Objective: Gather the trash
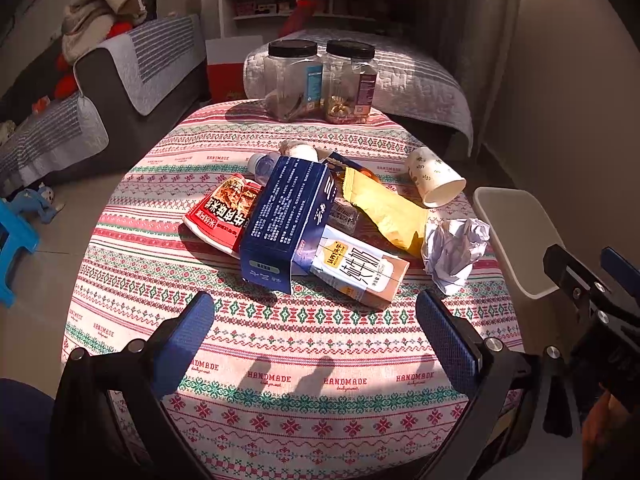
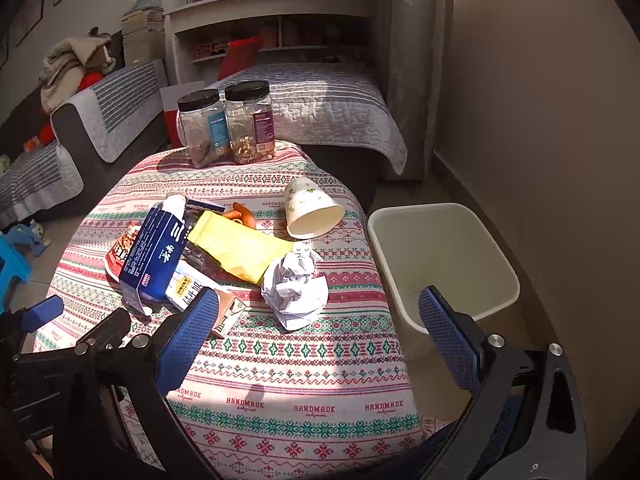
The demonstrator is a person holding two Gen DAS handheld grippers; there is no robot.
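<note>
"HANDMADE" printed over and over in red capitals on the patterned tablecloth (image 1: 304, 344) covering the worktop, each time with a line of small script beneath, too fine to read. Large black Chinese characters, 纯牛奶, on the white face of the milk carton (image 1: 360, 268), plus a small yellow tag with tiny unreadable print. White Chinese characters on the red snack pouch (image 1: 224, 216), seen upside down, among them 牛肉 and 米. Dense white Chinese print on the side of the dark blue box (image 1: 284, 208), too small to read; larger white characters on its end face, including 三. Labels on the two clear jars (image 1: 320, 80), illegible.
</note>
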